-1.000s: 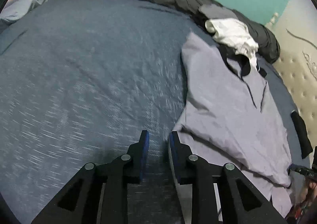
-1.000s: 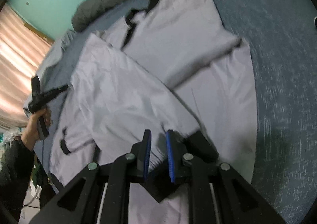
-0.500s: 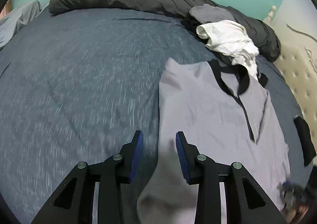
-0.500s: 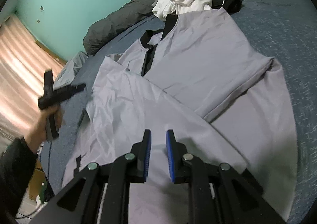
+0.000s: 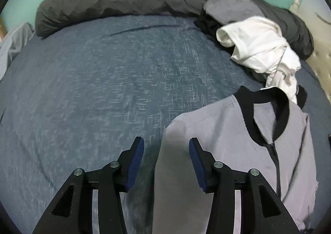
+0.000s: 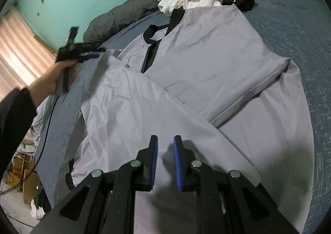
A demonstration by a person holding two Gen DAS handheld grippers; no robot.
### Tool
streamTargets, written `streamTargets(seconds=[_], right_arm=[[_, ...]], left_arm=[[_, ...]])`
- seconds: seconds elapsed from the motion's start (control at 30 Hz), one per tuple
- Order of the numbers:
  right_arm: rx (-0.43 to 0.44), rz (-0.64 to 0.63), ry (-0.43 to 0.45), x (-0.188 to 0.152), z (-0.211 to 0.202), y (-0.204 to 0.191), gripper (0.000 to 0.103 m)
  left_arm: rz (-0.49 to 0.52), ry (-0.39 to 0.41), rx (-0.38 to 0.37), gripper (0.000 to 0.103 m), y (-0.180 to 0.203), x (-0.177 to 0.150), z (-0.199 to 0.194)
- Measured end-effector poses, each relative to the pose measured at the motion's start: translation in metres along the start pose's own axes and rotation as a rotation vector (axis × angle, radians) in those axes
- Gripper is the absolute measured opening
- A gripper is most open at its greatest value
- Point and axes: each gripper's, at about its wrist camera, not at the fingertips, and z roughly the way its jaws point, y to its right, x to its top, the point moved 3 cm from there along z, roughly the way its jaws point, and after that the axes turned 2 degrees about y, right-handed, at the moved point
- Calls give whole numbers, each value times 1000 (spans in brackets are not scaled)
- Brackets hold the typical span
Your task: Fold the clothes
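Note:
A light grey shirt with a black collar (image 6: pixel 206 58) lies spread on the blue bed, one side folded over its front. In the left wrist view the shirt (image 5: pixel 227 151) fills the lower right. My left gripper (image 5: pixel 166 147) is open above the shirt's left shoulder edge, holding nothing. It also shows in the right wrist view (image 6: pixel 91 55), held in a hand at the left. My right gripper (image 6: pixel 165 145) hovers over the folded fabric with its jaws a small gap apart and nothing between them.
A white garment (image 5: pixel 262 47) and dark clothes are piled past the collar. A rolled dark grey duvet (image 5: pixel 124 4) runs along the bed's far side by the teal wall. A padded headboard (image 5: pixel 318 64) is at right. Boxes (image 6: pixel 26 180) stand on the floor.
My left gripper has opened wider and moved over the shirt's shoulder toward the collar. My right gripper has risen slightly above the shirt, its jaws a little wider.

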Motion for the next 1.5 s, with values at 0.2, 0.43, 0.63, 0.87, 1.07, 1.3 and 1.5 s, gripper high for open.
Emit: streamTargets(seconds=[0.2,0.43,0.63,0.87,1.07,1.3,1.5], right_arm=[[15,23,-17,-4,8,9,15],[3,0,-40,-6,15,6,15],[-12,9,-47,-8,18,10,15],[-9,20,-35,-6,14,8,15],[-3,33,-27,-7,9,10,15],[12,65,-24,-3,5,15,15],[24,72,37,8,-18,13,15]], left_arm=[[-23,-44,39,3,-2,13,32],[-140,-43,78,2,-22,14,51],[-250,28,22,6,-37,19,38],[-182,49,-22,14,-39,11,1],[-67,-50,-11,14,-22,-24,27],[-127,24,-35,27,-33,-33,-9],[-101,-15,-93,37,-40,-88,-56]])
